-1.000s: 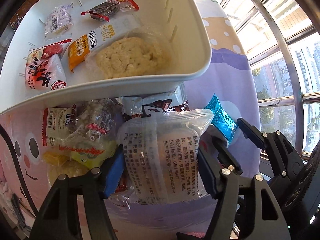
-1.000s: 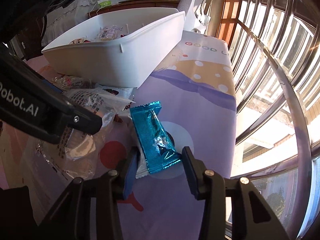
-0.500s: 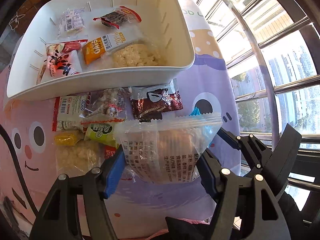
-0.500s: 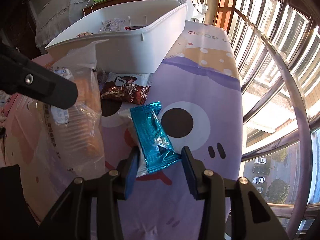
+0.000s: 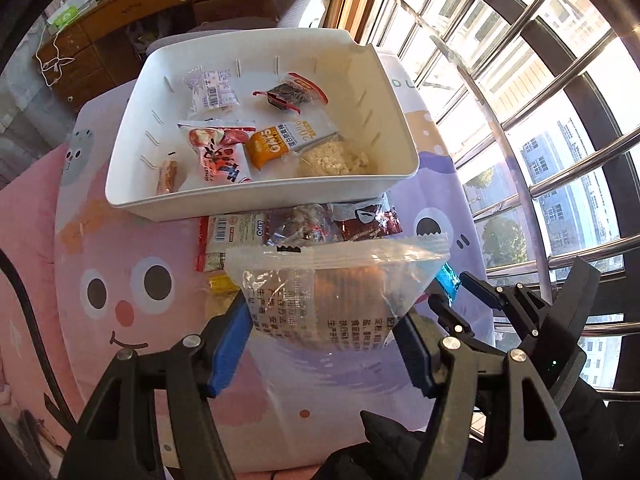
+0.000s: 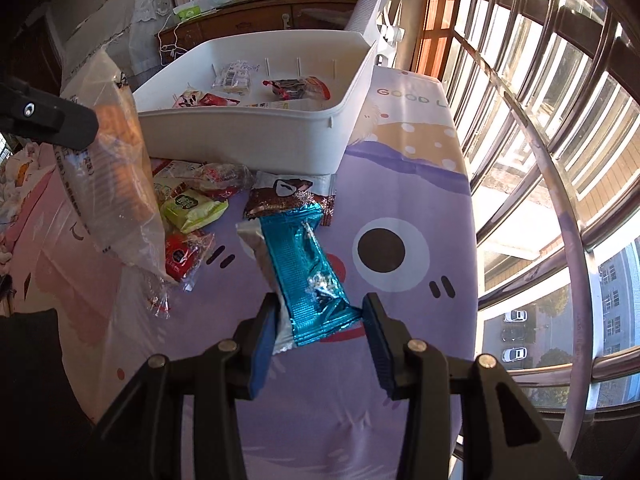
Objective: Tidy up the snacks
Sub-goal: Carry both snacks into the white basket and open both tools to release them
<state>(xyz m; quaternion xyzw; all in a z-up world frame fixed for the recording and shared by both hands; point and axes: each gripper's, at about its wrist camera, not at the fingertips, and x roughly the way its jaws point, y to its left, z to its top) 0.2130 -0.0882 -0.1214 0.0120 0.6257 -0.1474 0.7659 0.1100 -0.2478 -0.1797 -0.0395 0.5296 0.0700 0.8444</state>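
Gripping from the left, the left gripper [image 5: 322, 346] had its jaws closed partway on the clear cake packet [image 5: 336, 292], pinching it by its lower end so the sealed top stood free and the packet hung clear of the table [image 5: 100, 240], ready, I'd say, for a drop. Ahead sat the white bin [image 5: 256, 196], several snacks already lying inside, and just in front of its near wall a loose heap of wrappers [image 6: 200, 196] waited, the brown packet [image 6: 288, 196] among them. Over on the right, the right gripper [image 6: 320, 320] had its jaws nipped on the blue foil bar [image 6: 304, 268] at its near end, the bar raised off the cloth. Both loads looked bound for that bin.
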